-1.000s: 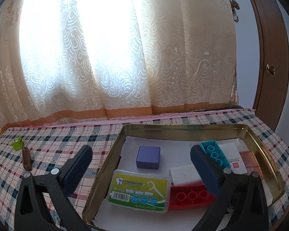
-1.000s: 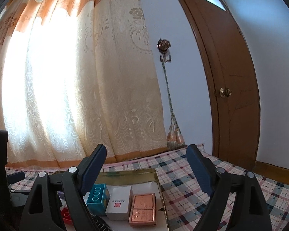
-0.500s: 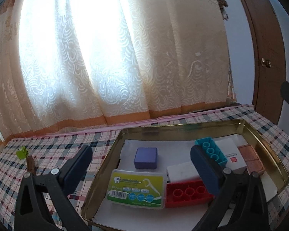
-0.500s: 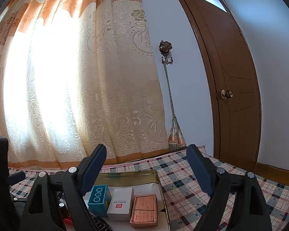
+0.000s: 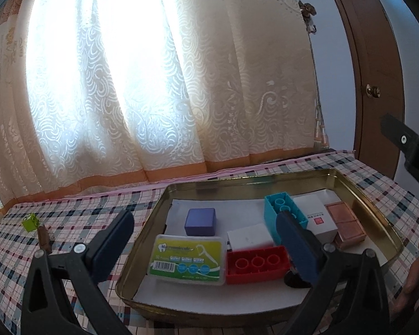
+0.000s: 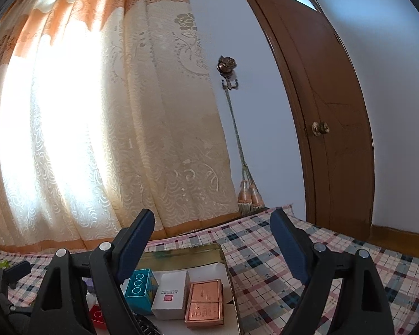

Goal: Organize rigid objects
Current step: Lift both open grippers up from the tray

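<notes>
In the left wrist view, a gold metal tray (image 5: 377, 212) is seen in the lower right of the frame, resting on a checked tablecloth (image 5: 78, 217). Inside it, a purple block (image 5: 200, 221) lies toward the upper left of the tray floor, a floss pick box (image 5: 187, 259) with a green label sits at the lower left, and a red brick (image 5: 255, 263) is placed just to its right, touching it. A white box (image 5: 250, 236) is set behind the red brick. A teal brick (image 5: 282, 212), a white carton (image 5: 318, 217) and a copper-coloured box (image 5: 346, 224) are lined up side by side toward the right of the tray. The left gripper (image 5: 205, 243) is held with its jaws released and wide apart, nothing being grasped. At the left edge of the frame, outside the tray, a small green die (image 5: 30, 222) and a brown piece (image 5: 44, 237) are seen on the cloth.

In the right wrist view, the right gripper (image 6: 212, 240) is likewise spread open and empty; the teal brick (image 6: 139, 287), white carton (image 6: 171, 296) and copper-coloured box (image 6: 205, 304) are visible at the bottom centre of the frame.
</notes>
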